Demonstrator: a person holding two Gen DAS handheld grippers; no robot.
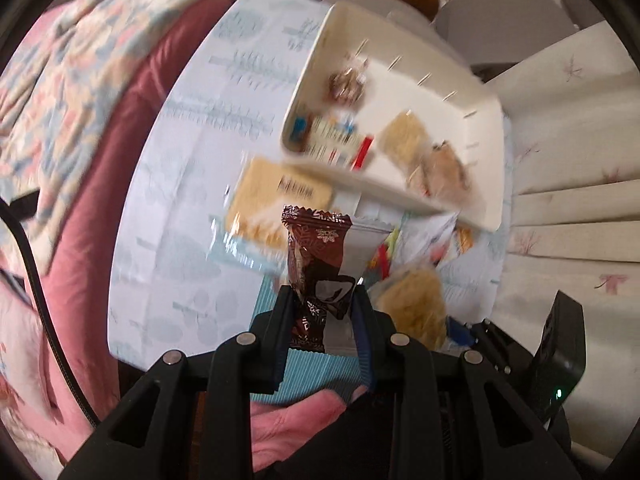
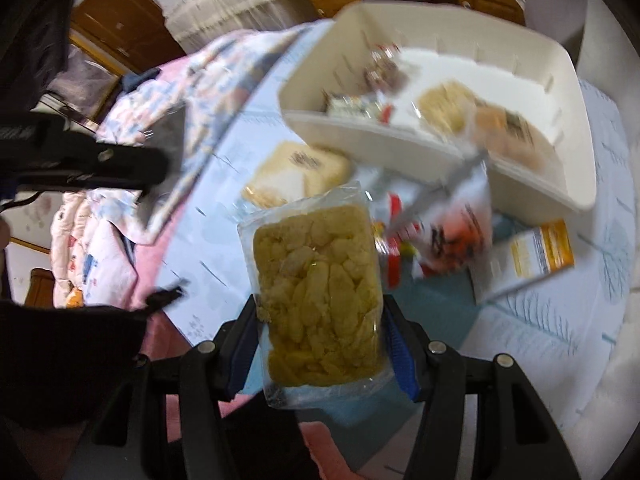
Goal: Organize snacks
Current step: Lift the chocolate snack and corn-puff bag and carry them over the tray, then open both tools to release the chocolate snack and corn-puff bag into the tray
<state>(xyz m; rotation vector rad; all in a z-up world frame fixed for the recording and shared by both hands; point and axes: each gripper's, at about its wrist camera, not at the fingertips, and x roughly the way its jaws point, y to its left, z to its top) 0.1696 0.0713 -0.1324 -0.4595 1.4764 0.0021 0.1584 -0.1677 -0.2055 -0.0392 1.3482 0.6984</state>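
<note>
My left gripper (image 1: 322,294) is shut on a brown and white snack packet (image 1: 320,264), which stands upright between the pads above the table. My right gripper (image 2: 320,312) is shut on a clear bag of yellow crackers (image 2: 320,288), held by its two long sides. A white bin (image 1: 492,132) (image 2: 360,136) stands ahead on the table with several snack packs inside. Loose snacks lie between the grippers and the bin: a pale cracker pack (image 1: 276,196) (image 2: 296,176), a red and white packet (image 2: 452,236) and an orange box (image 2: 532,256).
The table carries a light blue patterned cloth (image 1: 180,200) (image 2: 560,320). A pink and floral quilt (image 1: 80,120) (image 2: 160,120) lies to the left of the table. Cream cushions (image 1: 572,200) sit to the right. Wooden cabinets (image 2: 120,20) stand behind.
</note>
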